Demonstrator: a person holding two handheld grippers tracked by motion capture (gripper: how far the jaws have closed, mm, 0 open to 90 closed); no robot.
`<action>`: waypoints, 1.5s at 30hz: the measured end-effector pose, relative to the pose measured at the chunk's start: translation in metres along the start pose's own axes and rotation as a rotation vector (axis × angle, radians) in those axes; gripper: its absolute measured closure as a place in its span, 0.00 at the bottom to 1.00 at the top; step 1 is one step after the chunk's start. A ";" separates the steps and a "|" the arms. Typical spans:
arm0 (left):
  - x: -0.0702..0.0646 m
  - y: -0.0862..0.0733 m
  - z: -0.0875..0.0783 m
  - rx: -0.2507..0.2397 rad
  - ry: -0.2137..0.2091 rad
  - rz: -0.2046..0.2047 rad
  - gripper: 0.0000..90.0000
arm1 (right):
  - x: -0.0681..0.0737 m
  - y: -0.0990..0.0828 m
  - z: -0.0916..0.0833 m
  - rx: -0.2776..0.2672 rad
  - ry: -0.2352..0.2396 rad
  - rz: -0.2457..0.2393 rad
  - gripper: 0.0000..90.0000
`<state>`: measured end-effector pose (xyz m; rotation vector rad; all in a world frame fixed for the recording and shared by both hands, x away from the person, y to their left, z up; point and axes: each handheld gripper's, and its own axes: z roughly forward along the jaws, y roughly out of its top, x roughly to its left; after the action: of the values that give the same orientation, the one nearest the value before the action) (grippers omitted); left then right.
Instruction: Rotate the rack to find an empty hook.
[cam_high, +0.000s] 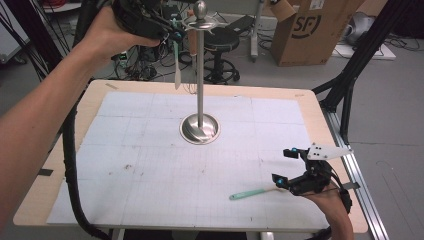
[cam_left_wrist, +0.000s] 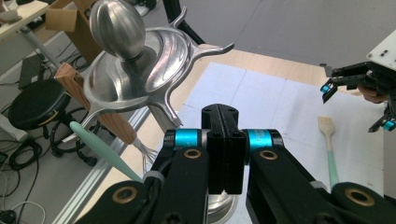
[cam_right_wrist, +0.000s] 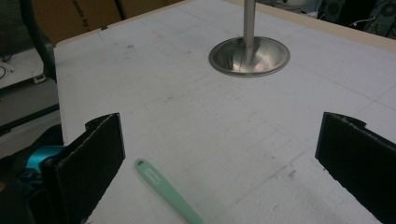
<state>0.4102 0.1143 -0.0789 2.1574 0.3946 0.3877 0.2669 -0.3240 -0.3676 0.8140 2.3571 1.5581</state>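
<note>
One metal rack (cam_high: 200, 75) stands mid desk (cam_high: 310, 112), two utensils hanging from its top hooks: one mint-handled spatula (cam_high: 177, 67), one wooden-handled whisk (cam_left_wrist: 95, 105). One more mint-handled brush (cam_high: 252, 192) lies flat on the desk near the front right. Left claw (cam_high: 172, 31) pinched shut, nothing in it, just beside the rack top. Right claw (cam_high: 285, 167) wide open, low over the brush handle, not touching.
</note>
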 end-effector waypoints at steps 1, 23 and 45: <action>0.001 0.000 0.001 0.001 0.001 0.000 1.00 | 0.000 0.000 -0.001 0.000 0.000 0.005 0.00; 0.026 -0.009 0.005 0.002 0.036 -0.031 1.00 | -0.002 -0.002 0.000 0.009 -0.005 0.013 0.00; 0.022 -0.015 -0.006 -0.008 0.023 -0.022 1.00 | -0.003 -0.003 0.001 0.019 -0.012 0.011 0.00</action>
<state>0.4258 0.1364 -0.0844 2.1411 0.4290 0.4010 0.2686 -0.3254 -0.3712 0.8387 2.3668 1.5328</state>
